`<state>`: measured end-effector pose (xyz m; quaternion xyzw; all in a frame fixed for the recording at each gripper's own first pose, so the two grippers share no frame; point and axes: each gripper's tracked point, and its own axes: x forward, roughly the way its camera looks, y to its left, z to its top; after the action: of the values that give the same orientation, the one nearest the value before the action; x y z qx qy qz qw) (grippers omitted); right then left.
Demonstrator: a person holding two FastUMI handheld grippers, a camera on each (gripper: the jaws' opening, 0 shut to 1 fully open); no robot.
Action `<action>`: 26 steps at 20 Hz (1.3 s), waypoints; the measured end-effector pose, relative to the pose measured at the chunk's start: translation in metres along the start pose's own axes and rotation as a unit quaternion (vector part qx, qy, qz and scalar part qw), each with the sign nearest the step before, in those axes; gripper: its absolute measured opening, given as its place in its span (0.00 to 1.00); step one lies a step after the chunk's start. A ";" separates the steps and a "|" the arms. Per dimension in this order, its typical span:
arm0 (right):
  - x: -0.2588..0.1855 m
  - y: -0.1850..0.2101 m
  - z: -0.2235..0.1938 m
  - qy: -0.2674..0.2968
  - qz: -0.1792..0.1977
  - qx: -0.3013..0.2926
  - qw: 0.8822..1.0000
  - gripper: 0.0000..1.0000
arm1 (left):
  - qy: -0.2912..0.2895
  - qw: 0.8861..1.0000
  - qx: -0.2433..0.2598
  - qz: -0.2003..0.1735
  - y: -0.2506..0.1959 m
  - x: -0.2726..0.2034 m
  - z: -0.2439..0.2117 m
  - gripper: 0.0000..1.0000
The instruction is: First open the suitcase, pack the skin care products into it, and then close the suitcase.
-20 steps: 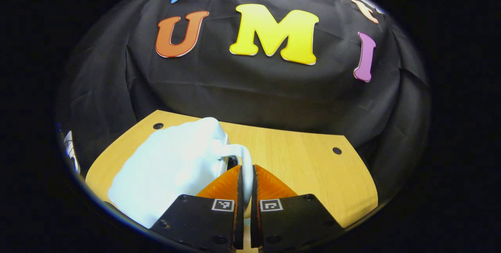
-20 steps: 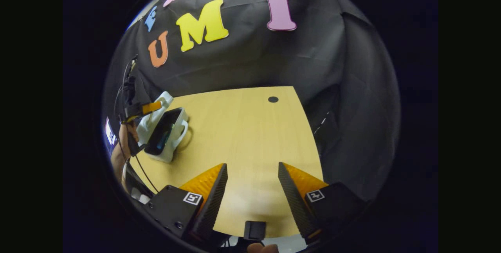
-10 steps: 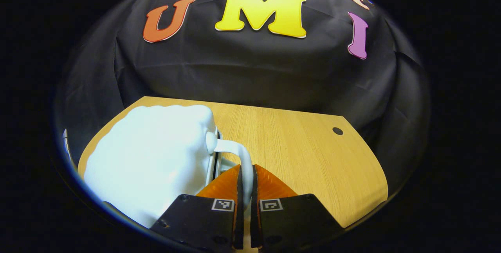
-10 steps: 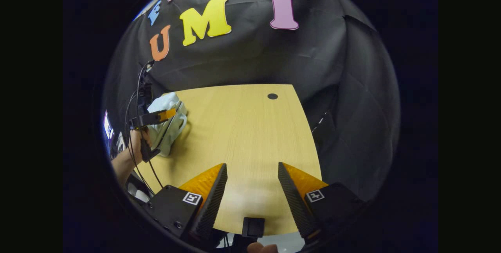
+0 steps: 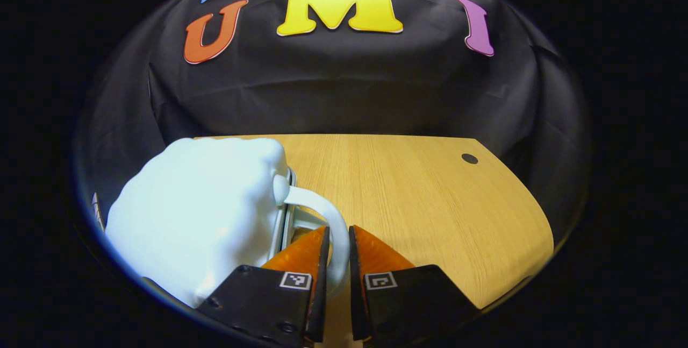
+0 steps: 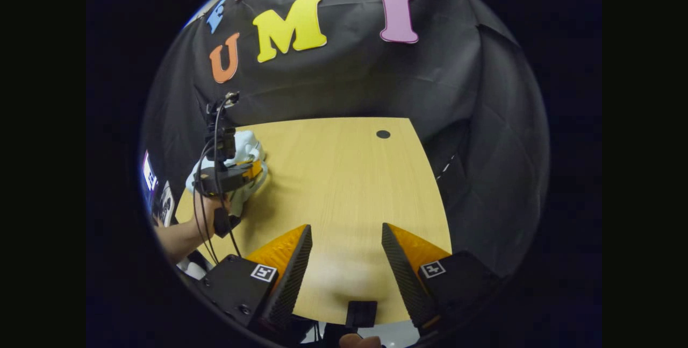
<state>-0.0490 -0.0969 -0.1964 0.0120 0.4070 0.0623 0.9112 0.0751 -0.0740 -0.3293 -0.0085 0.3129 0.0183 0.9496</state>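
Small white suitcase (image 5: 199, 219) near the desk's (image 5: 430, 203) left edge, lid down or nearly so, a thin seam showing along its side. Hard, smooth shell by the look of it: probably light, stiff, slippery on its rounded faces. Best hold: the curved handle (image 5: 322, 213), a rigid loop made for gripping. Left tool (image 5: 337, 254) pressed together on that handle, both fingers pinching it. Right tool (image 6: 344, 248) spread wide above the bare front edge, holding nothing, well apart from the suitcase.
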 end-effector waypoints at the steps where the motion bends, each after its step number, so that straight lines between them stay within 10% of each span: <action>1: -0.001 -0.002 -0.001 0.001 -0.005 -0.003 1.000 0.78 | -0.007 1.000 -0.001 0.003 0.002 -0.002 0.000 0.21; 6: -0.005 -0.007 -0.003 0.001 -0.019 0.009 1.000 0.78 | -0.044 0.997 -0.025 -0.055 -0.026 -0.004 0.014 0.33; 9: -0.002 -0.002 -0.001 -0.002 -0.023 0.016 1.000 0.78 | -0.075 0.996 0.003 -0.057 -0.034 -0.023 0.033 1.00; 17: -0.011 0.029 0.089 -0.147 -0.051 -0.003 0.988 0.78 | -0.178 0.984 -0.006 -0.021 -0.006 -0.122 0.118 0.99; 26: -0.083 0.087 0.216 -0.361 -0.055 -0.035 0.930 0.74 | -0.290 0.957 -0.005 -0.001 0.040 -0.247 0.226 0.99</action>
<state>0.0481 -0.0146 0.0154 -0.0207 0.0486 0.0182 0.9984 0.0093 -0.0353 -0.0007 -0.0081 0.0243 0.0212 0.9994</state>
